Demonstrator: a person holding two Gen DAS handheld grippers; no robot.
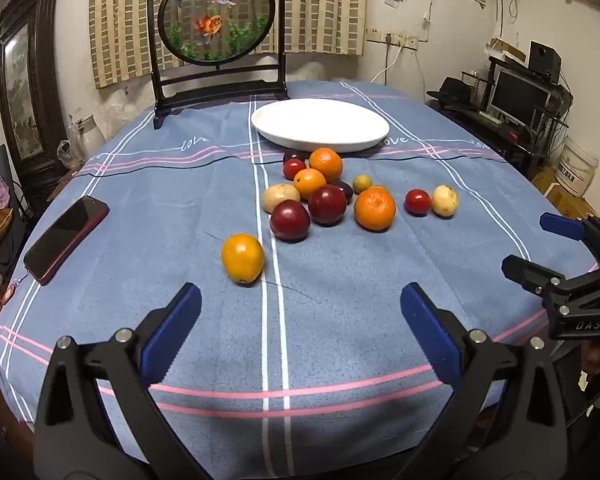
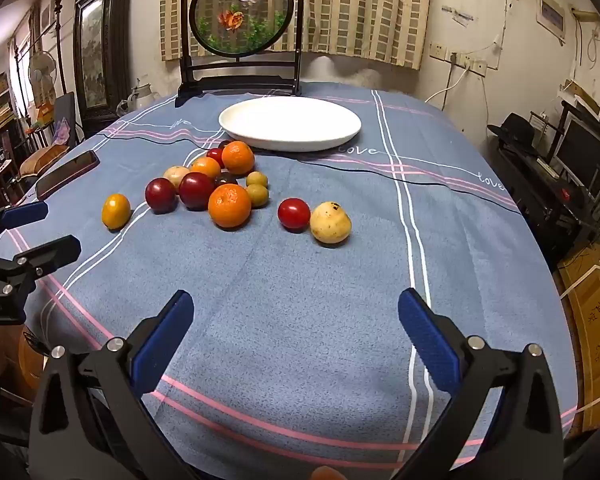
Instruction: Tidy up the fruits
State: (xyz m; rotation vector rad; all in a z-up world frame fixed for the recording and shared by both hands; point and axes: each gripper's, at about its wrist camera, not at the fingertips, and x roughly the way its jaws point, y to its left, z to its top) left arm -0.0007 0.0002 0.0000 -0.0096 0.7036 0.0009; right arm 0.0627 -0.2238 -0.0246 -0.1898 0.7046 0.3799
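Note:
Several fruits lie in a loose cluster on the blue tablecloth before an empty white plate. A yellow-orange fruit lies apart, nearest my left gripper, which stands open over bare cloth. Behind it sit dark red plums and oranges. A red tomato and a pale speckled fruit lie to the right, ahead of my right gripper, also open and empty. Each gripper shows at the edge of the other's view.
A dark phone lies at the table's left edge. A black framed goldfish screen stands behind the plate. Furniture and a desk with monitors surround the table.

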